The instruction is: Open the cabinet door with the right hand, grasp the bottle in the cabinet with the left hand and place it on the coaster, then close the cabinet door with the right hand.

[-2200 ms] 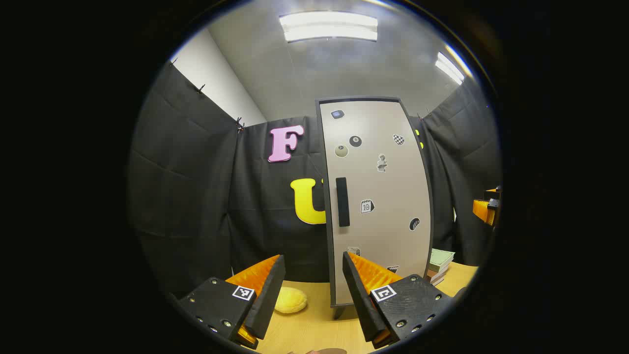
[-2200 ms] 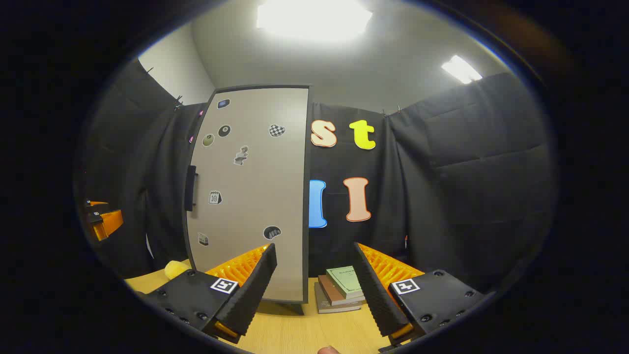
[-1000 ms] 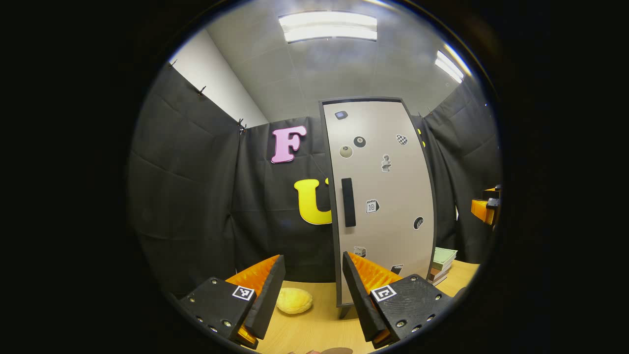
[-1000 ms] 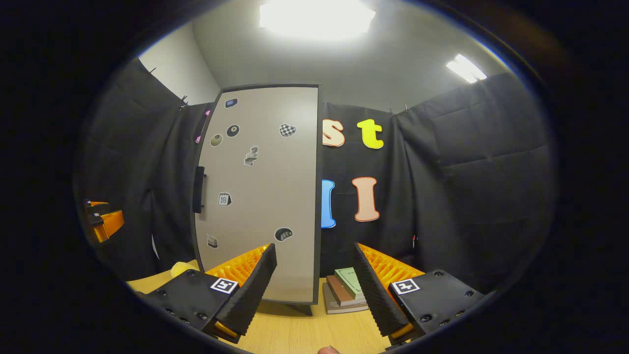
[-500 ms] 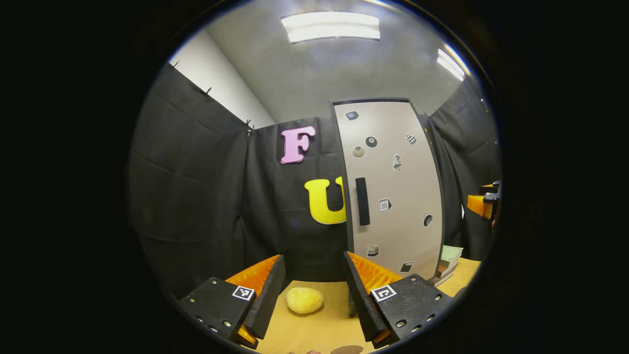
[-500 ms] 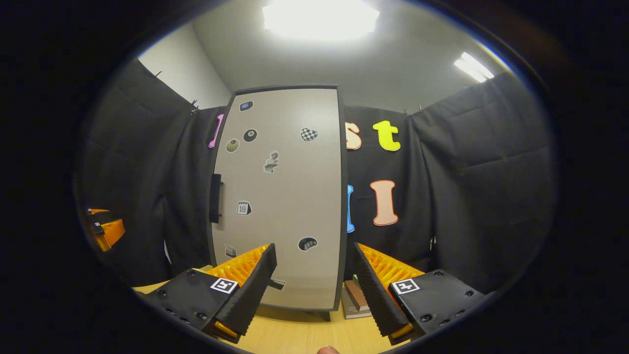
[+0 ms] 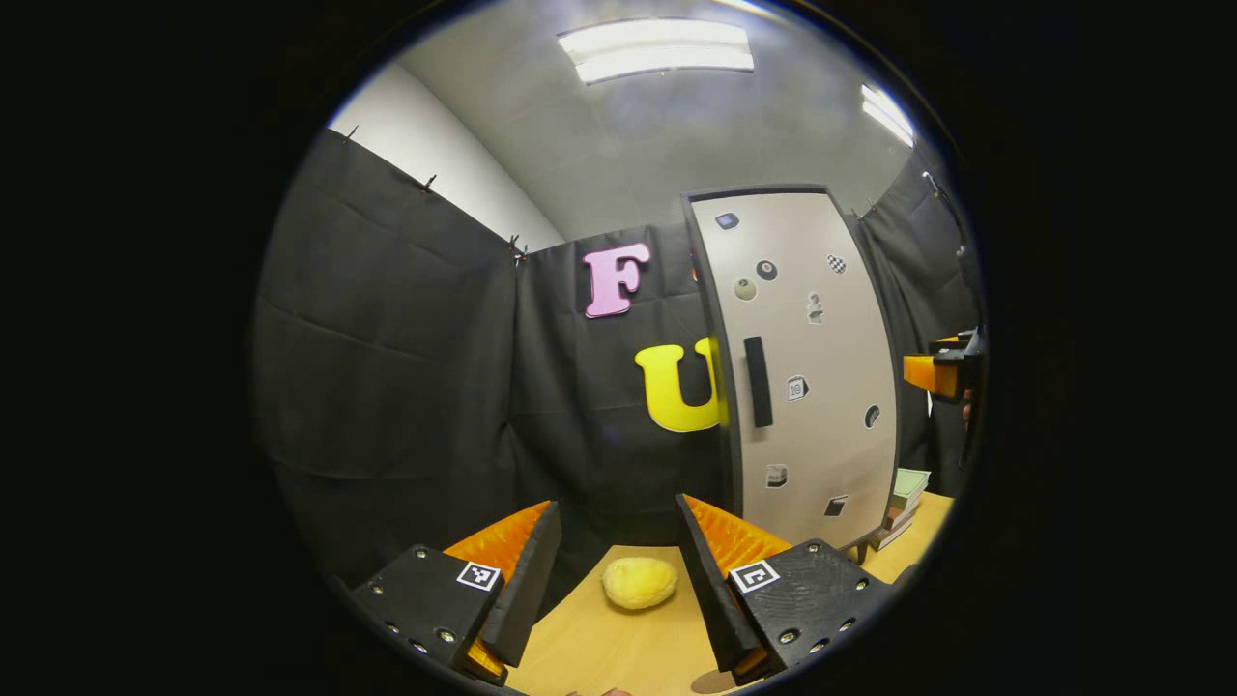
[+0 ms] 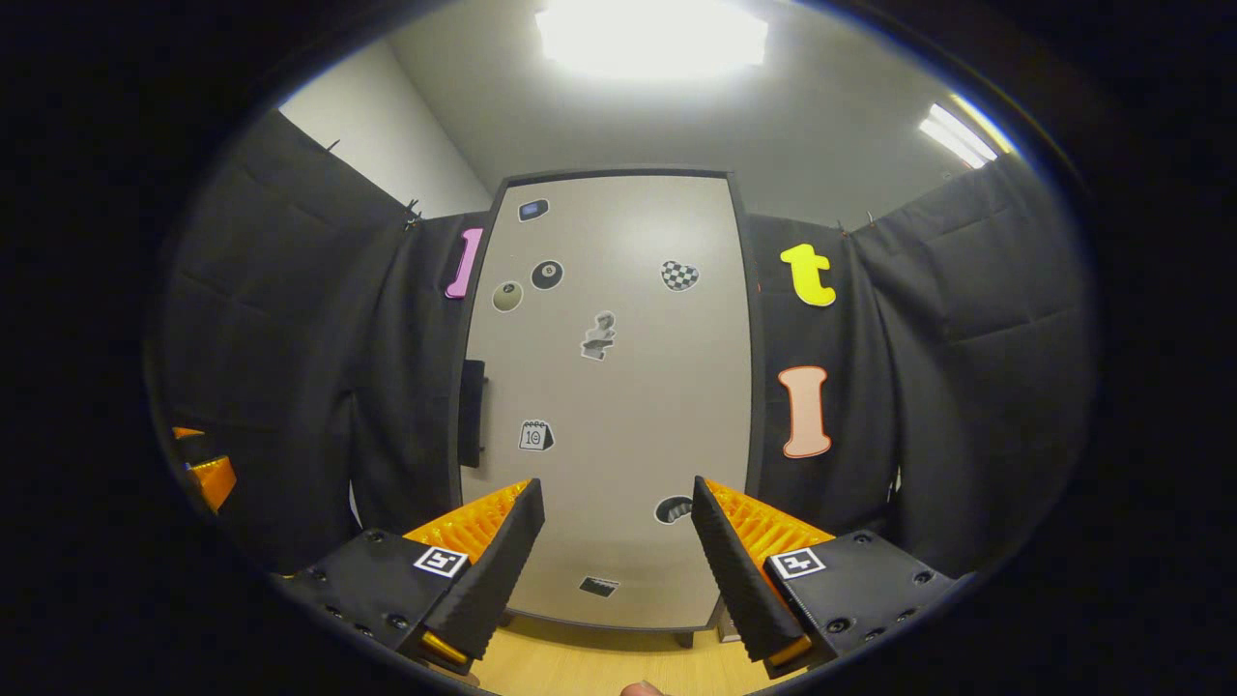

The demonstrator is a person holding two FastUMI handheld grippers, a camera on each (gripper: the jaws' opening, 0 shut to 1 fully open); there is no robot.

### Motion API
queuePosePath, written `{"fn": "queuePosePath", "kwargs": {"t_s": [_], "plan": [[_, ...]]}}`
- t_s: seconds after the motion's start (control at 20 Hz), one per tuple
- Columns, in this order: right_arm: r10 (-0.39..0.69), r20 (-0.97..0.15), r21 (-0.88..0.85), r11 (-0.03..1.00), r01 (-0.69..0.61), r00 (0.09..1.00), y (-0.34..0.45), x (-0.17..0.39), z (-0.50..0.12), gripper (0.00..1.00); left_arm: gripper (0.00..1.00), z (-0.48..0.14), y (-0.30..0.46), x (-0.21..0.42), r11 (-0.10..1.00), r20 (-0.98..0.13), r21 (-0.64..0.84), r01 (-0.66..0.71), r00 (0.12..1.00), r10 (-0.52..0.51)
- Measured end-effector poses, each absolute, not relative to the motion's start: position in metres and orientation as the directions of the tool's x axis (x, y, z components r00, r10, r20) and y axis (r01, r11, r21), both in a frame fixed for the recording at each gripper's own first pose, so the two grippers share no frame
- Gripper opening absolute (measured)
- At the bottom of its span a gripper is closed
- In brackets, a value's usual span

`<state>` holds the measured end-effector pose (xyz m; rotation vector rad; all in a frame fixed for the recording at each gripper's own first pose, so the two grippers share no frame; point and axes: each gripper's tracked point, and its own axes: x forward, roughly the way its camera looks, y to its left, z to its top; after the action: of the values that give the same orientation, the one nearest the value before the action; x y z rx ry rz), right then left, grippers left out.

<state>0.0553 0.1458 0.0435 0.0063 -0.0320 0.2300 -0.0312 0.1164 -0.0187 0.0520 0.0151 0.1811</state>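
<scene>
Two grippers face a tall cabinet (image 8: 618, 387) standing on a wooden table (image 7: 599, 648) against the black cloth wall. Cabinet door (image 7: 812, 367): closed, pale grey in a dark frame, dotted with small stickers, with a dark vertical handle (image 8: 472, 413) near its left edge. Bottle: not visible with the door shut. Stack of books (image 7: 904, 493): on the table just beside the cabinet's right side. Right gripper (image 8: 618, 541): raised before the lower half of the door, fingers spread apart and empty, touching nothing. Left gripper (image 7: 618, 551): over the table to the left of the cabinet, fingers likewise apart and empty. Yellow rounded object (image 7: 638, 583): lying on the table beyond the left gripper's fingers, near the cabinet's foot.
</scene>
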Motion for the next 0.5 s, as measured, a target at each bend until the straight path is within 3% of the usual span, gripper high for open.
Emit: {"fn": "queuePosePath", "kwargs": {"t_s": [0.5], "plan": [[0.301, 0.054, 0.041, 0.952, -0.303, 0.952, 0.22, 0.089, 0.064, 0.97, 0.68, -0.035, 0.18, -0.054, 0.956, -0.033, 0.092, -0.278, 0.959, 0.282]]}}
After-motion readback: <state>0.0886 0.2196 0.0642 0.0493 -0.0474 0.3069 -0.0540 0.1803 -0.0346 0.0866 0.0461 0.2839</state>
